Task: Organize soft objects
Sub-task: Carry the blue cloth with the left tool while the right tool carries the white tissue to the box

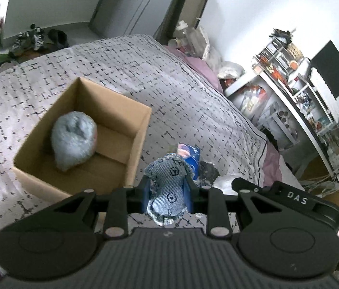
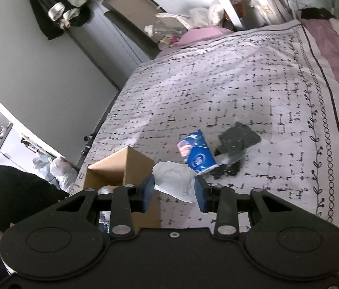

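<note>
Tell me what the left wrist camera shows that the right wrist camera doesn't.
Only the left wrist view shows the fluffy grey-blue bundle inside the box, and the left gripper shut on a frayed denim pouch. Only the right wrist view shows the right gripper pinching a crumpled white cloth. Both show the open brown cardboard box and the blue printed packet on the patterned bedspread.

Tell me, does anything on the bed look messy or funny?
A little. The blue packet and a dark cloth lie loose and crooked on the bedspread, outside the cardboard box. Only the grey fluffy bundle is inside. Nothing looks torn or spilled.
</note>
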Tool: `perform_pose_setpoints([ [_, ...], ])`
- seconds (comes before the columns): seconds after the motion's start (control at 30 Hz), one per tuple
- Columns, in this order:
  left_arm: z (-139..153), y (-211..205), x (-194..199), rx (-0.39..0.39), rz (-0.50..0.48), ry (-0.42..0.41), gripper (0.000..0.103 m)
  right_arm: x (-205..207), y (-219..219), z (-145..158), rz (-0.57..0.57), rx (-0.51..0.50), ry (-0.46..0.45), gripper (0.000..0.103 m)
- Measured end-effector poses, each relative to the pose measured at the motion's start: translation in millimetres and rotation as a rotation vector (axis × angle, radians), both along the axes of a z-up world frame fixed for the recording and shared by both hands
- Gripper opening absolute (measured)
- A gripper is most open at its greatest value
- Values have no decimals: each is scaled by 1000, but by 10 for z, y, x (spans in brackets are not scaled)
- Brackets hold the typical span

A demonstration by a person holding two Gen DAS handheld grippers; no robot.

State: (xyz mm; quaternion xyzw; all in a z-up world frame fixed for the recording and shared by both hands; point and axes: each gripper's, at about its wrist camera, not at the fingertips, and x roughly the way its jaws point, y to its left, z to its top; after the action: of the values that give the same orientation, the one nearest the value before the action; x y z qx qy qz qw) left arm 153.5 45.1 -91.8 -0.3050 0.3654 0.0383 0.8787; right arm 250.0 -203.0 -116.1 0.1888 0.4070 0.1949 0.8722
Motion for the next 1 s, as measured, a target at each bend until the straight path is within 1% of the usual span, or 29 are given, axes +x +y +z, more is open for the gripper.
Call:
perform_pose_setpoints([
  [0.53, -80, 601, -165, -16, 93, 8, 28, -92, 577, 63, 64, 3, 1, 36],
  [0.8, -206, 903, -181, -37, 138, 25, 28, -131, 915, 12, 112, -17, 15, 36],
  [1.0, -312, 1060, -149, -47, 152, 39, 28, -153, 1130, -53, 138, -34, 35, 36],
])
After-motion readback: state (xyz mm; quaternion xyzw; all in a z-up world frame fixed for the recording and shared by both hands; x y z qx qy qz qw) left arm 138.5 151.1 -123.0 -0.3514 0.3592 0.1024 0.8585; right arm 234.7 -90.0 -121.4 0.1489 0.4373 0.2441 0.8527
